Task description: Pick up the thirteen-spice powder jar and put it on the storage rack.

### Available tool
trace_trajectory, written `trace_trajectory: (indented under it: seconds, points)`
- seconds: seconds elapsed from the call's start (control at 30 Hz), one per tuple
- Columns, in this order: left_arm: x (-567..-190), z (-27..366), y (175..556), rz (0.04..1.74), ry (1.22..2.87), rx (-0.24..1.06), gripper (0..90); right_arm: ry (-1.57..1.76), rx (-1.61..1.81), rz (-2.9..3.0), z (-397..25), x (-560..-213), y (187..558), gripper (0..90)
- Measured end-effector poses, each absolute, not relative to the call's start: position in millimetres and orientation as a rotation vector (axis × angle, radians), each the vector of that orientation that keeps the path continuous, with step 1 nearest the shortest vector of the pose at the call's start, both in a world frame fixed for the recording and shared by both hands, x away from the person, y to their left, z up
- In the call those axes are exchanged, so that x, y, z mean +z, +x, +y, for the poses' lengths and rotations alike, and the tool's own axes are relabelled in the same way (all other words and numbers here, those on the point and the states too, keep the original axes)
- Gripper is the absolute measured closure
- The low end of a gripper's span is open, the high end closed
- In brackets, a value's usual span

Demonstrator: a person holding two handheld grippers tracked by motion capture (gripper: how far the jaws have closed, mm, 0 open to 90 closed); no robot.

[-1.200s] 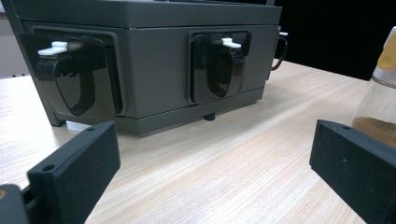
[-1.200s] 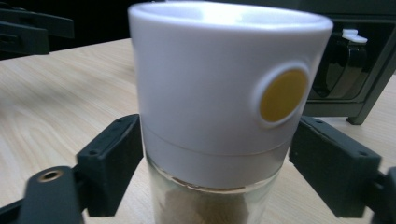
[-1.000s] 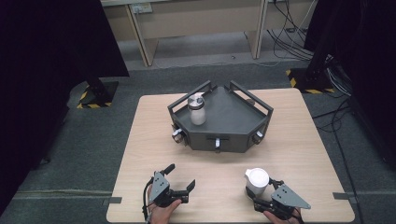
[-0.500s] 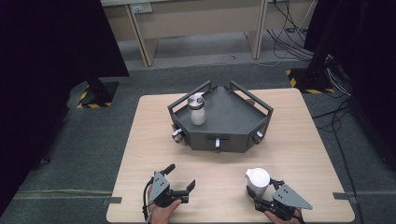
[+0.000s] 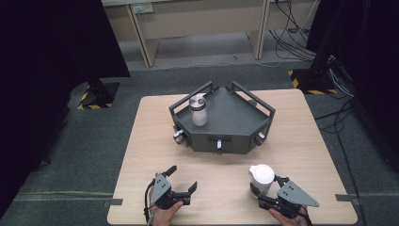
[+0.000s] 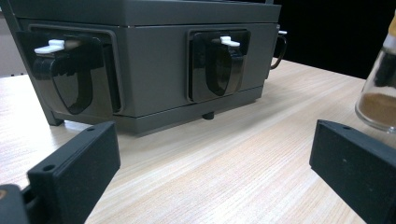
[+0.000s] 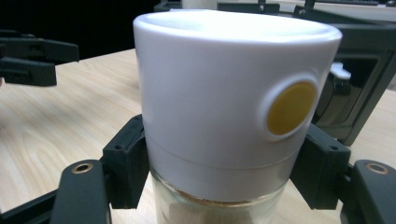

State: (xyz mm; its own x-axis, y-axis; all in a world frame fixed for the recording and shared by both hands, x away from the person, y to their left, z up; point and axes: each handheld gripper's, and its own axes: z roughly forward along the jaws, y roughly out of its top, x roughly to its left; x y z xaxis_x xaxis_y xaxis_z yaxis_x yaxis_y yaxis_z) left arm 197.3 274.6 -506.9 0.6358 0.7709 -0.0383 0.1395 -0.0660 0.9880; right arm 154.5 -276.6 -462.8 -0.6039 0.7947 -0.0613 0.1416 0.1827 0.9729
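A spice jar [image 5: 261, 176] with a white cap stands on the table near the front right edge. My right gripper [image 5: 265, 187] is shut on it. In the right gripper view the two jaws press the glass just under the cap of the jar [image 7: 224, 93], which bears a yellow dot. My left gripper [image 5: 182, 178] rests open at the front left, nothing between its jaws. A second white-capped jar [image 5: 198, 110] stands upright on the left part of the dark grey rack [image 5: 235, 117]. The left gripper view faces the rack [image 6: 154, 56] and catches the held jar [image 6: 378, 93] at its right edge.
The rack sits mid-table with raised rails at its back and knobs on its front faces [image 5: 219, 145]. Black holders with white clips [image 6: 219, 65] line its front. Bare wood lies between the rack and both grippers. The left gripper [image 7: 28, 60] shows far left in the right gripper view.
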Motion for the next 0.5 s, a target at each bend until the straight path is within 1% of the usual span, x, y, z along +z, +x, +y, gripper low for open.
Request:
trace_trajectory:
  seconds: [0.5]
  points:
    - [-507.1,274.8,197.2,0.778,1.579,0.617,1.1,0.824,1.459,1.902,-264.7,-419.9,177.6,30.4]
